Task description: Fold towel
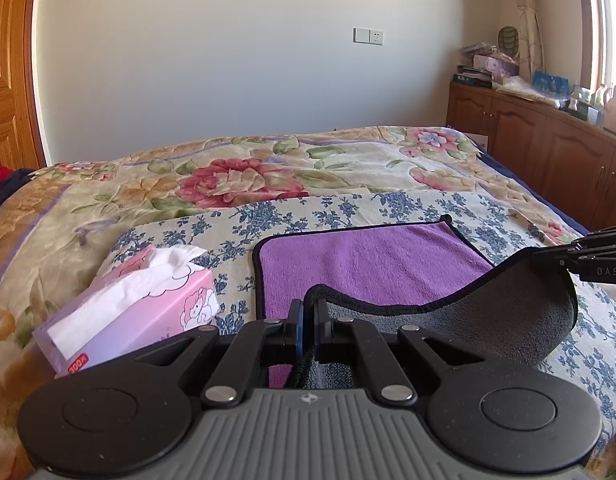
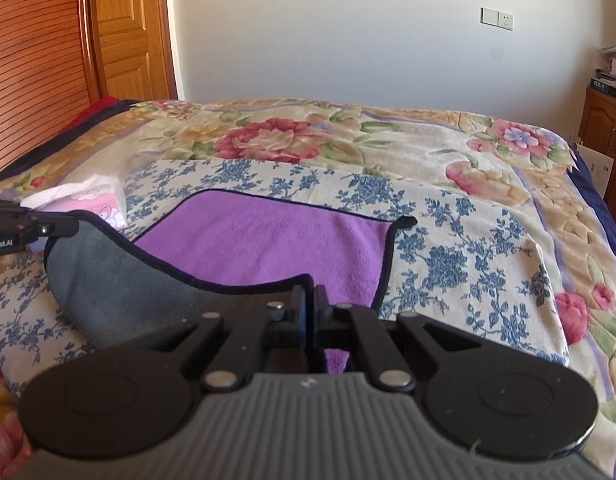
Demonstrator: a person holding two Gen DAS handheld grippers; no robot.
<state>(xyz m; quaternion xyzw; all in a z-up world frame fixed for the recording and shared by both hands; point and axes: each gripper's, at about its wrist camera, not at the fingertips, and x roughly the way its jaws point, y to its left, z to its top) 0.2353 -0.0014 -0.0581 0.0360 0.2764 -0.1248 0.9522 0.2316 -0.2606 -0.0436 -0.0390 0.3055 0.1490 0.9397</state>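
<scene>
A towel, purple on top (image 1: pixel 360 264) (image 2: pixel 267 240) and grey underneath, with a dark hem, lies on a blue-flowered cloth on the bed. Its near edge is lifted and curled over, so the grey side (image 1: pixel 488 320) (image 2: pixel 127 288) shows. My left gripper (image 1: pixel 308 308) is shut on the near left corner of the towel. My right gripper (image 2: pixel 310 296) is shut on the near right corner. Each gripper shows at the edge of the other's view, the right one (image 1: pixel 588 260) and the left one (image 2: pixel 27 228). The far corners rest flat.
A pink tissue box (image 1: pixel 135 312) (image 2: pixel 87 200) stands just left of the towel. The blue-flowered cloth (image 2: pixel 468 248) lies over a floral bedspread (image 1: pixel 247 176). A wooden cabinet (image 1: pixel 548 152) with clutter stands right of the bed, a wooden door (image 2: pixel 127 28) at the left.
</scene>
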